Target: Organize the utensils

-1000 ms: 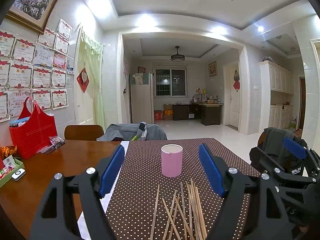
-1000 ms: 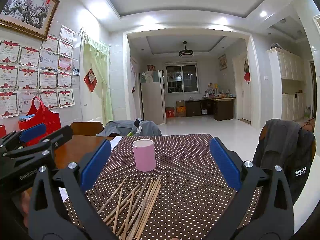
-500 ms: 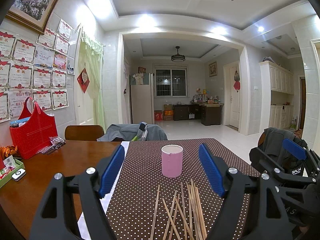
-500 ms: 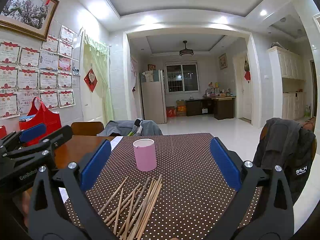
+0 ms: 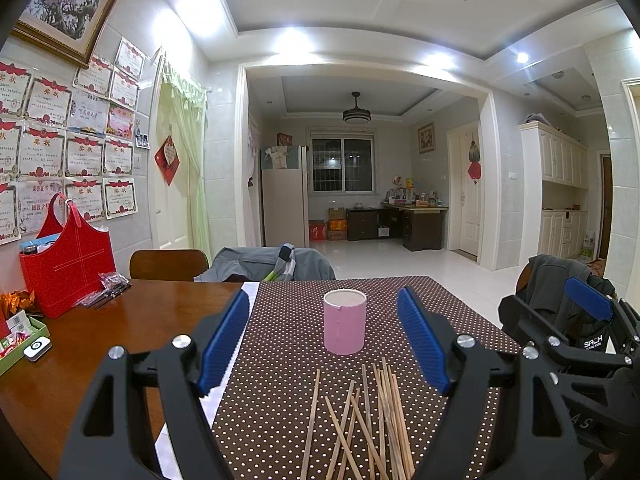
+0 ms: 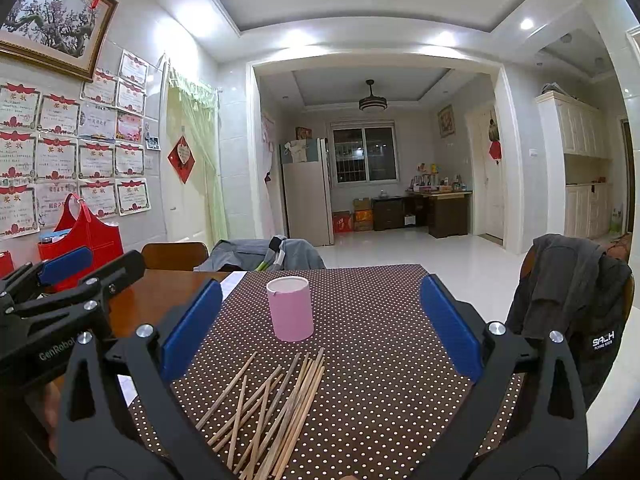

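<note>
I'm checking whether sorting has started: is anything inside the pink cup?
Nothing sticks out above the rim of the pink cup; the chopsticks all lie loose on the dotted cloth in front. The cup's bottom is hidden by its wall.

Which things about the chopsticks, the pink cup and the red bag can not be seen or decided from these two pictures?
- Chopsticks: near ends cut off by the bottom edge in the left wrist view; in the right wrist view they overlap, so no sure count.
- Pink cup: its inside is hidden by its own rim in both views.
- Red bag: lower part hidden behind the left gripper in the right wrist view.
- Certificates: text too small.
</note>
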Action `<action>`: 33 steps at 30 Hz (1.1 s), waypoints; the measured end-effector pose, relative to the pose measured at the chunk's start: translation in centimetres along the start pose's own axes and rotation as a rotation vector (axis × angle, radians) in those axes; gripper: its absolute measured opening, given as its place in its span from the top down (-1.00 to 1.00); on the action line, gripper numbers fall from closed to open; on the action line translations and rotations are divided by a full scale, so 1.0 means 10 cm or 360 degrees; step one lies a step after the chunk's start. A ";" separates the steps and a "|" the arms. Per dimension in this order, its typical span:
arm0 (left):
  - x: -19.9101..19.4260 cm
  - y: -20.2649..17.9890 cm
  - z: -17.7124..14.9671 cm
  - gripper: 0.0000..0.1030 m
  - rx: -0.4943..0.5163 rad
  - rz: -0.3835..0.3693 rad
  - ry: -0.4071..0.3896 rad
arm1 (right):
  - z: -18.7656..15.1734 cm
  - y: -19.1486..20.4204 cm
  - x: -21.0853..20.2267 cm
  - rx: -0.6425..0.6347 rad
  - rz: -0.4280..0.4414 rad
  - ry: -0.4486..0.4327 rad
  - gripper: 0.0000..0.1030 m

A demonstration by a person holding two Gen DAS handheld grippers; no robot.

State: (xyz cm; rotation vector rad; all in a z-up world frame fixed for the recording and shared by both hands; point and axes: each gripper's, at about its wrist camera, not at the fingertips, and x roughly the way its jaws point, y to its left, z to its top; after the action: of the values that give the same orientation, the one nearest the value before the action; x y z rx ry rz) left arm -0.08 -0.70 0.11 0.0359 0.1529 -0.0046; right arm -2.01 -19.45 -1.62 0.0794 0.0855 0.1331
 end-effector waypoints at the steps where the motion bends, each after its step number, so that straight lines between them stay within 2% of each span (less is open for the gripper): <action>1: 0.00 0.01 0.00 -0.46 0.0000 0.0000 0.0000 | 0.00 0.00 0.00 0.0000 0.0000 -0.0001 -0.88; 25: 0.00 0.00 0.00 -0.46 0.0000 0.0001 0.0001 | 0.00 0.01 0.02 0.0007 0.0000 0.0007 -0.88; 33: -0.01 0.00 0.01 -0.46 0.0002 0.0004 0.0013 | -0.01 0.02 0.04 0.0026 0.0006 0.0047 -0.88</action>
State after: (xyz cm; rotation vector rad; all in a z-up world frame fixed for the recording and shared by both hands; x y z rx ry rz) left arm -0.19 -0.68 0.24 0.0373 0.1613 -0.0023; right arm -1.66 -19.23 -1.76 0.0940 0.1162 0.1375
